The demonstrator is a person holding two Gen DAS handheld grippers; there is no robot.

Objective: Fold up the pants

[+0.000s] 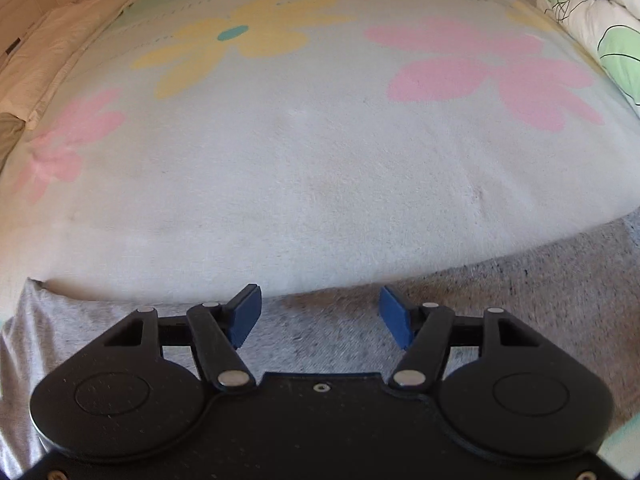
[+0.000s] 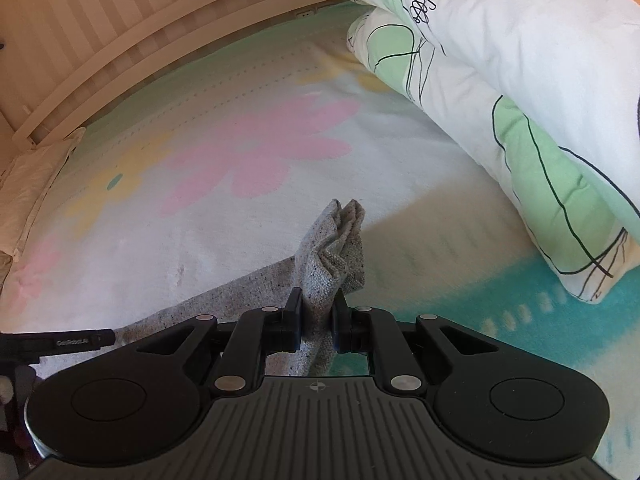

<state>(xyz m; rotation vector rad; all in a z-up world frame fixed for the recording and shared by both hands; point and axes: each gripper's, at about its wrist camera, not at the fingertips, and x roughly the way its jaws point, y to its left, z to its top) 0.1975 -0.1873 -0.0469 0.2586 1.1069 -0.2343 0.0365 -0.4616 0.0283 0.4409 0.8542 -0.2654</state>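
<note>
The grey knit pants (image 1: 500, 292) lie flat on the flowered bed blanket (image 1: 320, 152), filling the lower part of the left wrist view. My left gripper (image 1: 320, 312) is open and empty, its blue pads (image 1: 244, 316) just above the pants near their far edge. My right gripper (image 2: 318, 312) is shut on a bunched corner of the pants (image 2: 340, 240), which sticks up between the fingers. The rest of the pants trails off to the left.
A rolled white and green duvet (image 2: 520, 92) lies along the right side of the bed. A cream pillow (image 1: 60, 52) and slatted headboard (image 2: 100, 32) are at the far left. Part of the other gripper (image 2: 56, 344) shows at the left edge.
</note>
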